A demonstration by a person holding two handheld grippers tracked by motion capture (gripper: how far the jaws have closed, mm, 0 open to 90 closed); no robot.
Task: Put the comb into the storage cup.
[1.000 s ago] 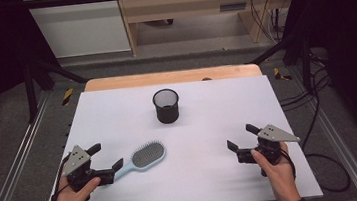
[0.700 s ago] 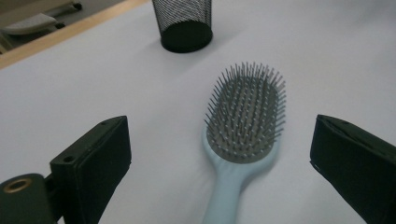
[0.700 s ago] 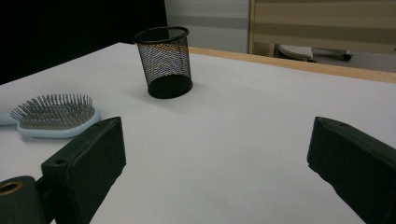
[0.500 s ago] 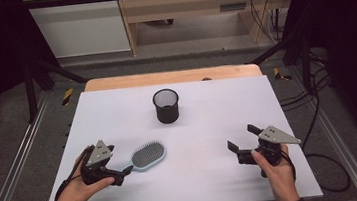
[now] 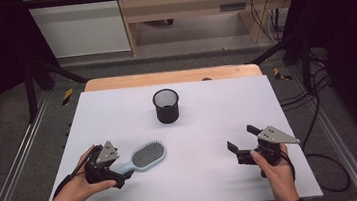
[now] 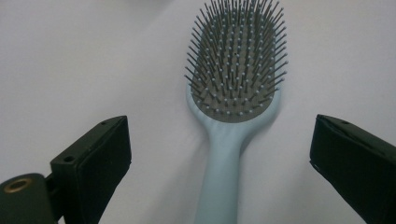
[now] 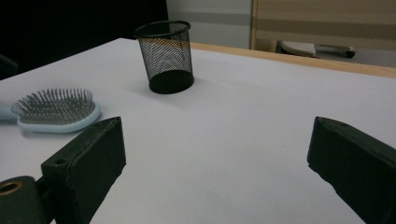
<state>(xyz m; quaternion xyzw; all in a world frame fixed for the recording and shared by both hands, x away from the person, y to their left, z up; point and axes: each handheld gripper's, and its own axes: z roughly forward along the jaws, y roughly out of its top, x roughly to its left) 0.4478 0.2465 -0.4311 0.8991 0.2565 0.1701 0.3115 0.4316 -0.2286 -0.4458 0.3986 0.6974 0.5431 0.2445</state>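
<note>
Since the earlier frames, left gripper (image 5: 119,174) has advanced to the light-blue plastic hairbrush (image 5: 145,157); its jaws stand open astride the handle, not touching. Hairbrush lies bristles-up near the front-left corner of the white table (image 5: 207,107). Right gripper (image 5: 241,144) remains near the front-right edge, jaws open, holding nothing. Black mesh cup (image 5: 166,106) stands upright mid-table.

A pale blue plastic paddle hairbrush (image 5: 145,158) lies bristles up on the white table (image 5: 214,177), near its front left corner; a black wire-mesh cup (image 5: 166,106) stands upright behind it, toward the table's middle, well apart
</note>
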